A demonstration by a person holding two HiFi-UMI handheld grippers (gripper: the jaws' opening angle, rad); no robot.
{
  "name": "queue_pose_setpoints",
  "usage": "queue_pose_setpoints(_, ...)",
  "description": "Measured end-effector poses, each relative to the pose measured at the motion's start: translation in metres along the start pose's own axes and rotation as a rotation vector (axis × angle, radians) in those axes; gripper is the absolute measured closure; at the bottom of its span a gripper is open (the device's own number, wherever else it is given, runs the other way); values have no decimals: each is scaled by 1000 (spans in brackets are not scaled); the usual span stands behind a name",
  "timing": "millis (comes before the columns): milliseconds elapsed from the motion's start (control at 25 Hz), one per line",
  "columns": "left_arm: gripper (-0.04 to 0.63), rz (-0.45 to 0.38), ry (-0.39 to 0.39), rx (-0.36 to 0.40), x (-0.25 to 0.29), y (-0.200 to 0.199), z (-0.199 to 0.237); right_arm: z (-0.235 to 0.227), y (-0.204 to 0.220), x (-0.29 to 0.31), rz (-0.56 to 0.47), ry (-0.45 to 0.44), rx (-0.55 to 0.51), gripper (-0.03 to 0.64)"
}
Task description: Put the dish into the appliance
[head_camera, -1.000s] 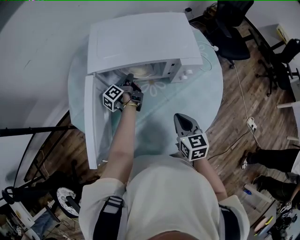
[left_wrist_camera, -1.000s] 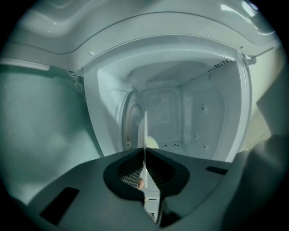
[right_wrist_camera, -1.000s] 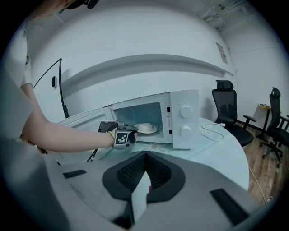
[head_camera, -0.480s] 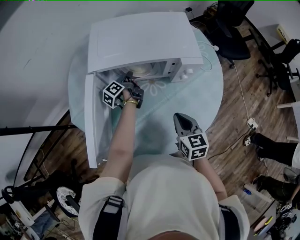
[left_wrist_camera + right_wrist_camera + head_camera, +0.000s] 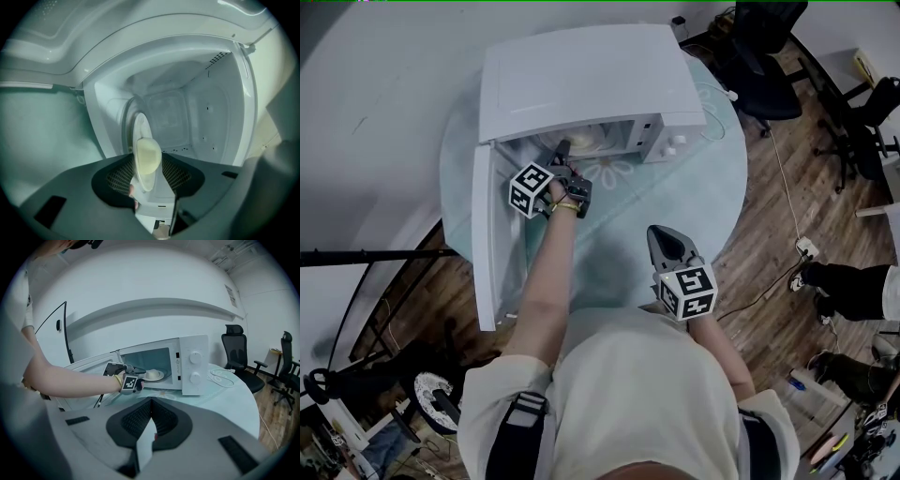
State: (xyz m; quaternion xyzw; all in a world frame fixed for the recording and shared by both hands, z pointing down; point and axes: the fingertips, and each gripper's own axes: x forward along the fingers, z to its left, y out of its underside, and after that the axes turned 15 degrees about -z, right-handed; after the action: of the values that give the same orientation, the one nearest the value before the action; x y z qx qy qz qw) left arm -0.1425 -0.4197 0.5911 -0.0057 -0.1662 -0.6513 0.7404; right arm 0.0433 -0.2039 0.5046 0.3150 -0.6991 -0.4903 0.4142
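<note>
**Left gripper (image 5: 563,150) lets go of the dish (image 5: 586,141) inside the microwave (image 5: 581,75)**

Since a second ago the left gripper's jaws have come off the dish and are opening, while the hand has barely shifted at the mouth of the microwave.

Head view: the white microwave stands on a round pale table (image 5: 675,216) with its door (image 5: 485,234) swung wide to the left. The left gripper reaches into the open cavity, its tips near the pale dish inside. The right gripper (image 5: 666,239) hangs over the near part of the table, well apart from the microwave.

Left gripper view: this view is turned on its side, so the dish (image 5: 140,136) shows edge-on inside the cavity, with a pale rounded piece of food (image 5: 148,157) on it. The near rim of the dish lies between the two dark pads (image 5: 119,176), which stand apart on either side of it and do not press on it.

Right gripper view: the right gripper (image 5: 150,401) has its jaws together with nothing between them. Beyond it the microwave (image 5: 194,364) stands open on the table (image 5: 225,390), and the dish (image 5: 153,375) rests on the cavity floor. The left gripper (image 5: 135,369) is just beside the dish at the opening. An office chair (image 5: 236,352) stands behind the table at the right
</note>
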Motion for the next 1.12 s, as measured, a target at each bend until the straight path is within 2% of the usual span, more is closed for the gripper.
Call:
queue_pose_setpoints(360, 426, -5, 4, -14, -13, 0, 3, 4, 1, -7, -10, -11, -2, 612)
queue_pose_setpoints(600, 430, -15, 14, 24, -30, 2, -6, 8, 0, -19, -24, -25, -4, 612)
queue_pose_setpoints(800, 574, -18, 5, 80, -57, 10, -10, 12, 4, -34, -28, -42, -5, 612)
queue_pose_setpoints(960, 586, 5, 27, 140, -83, 21, -13, 15, 7, -46, -34, -55, -6, 612)
queue_pose_setpoints(1120, 586, 35, 49, 166, -113, 36, -12, 15, 6, -55, -47, -70, -10, 612)
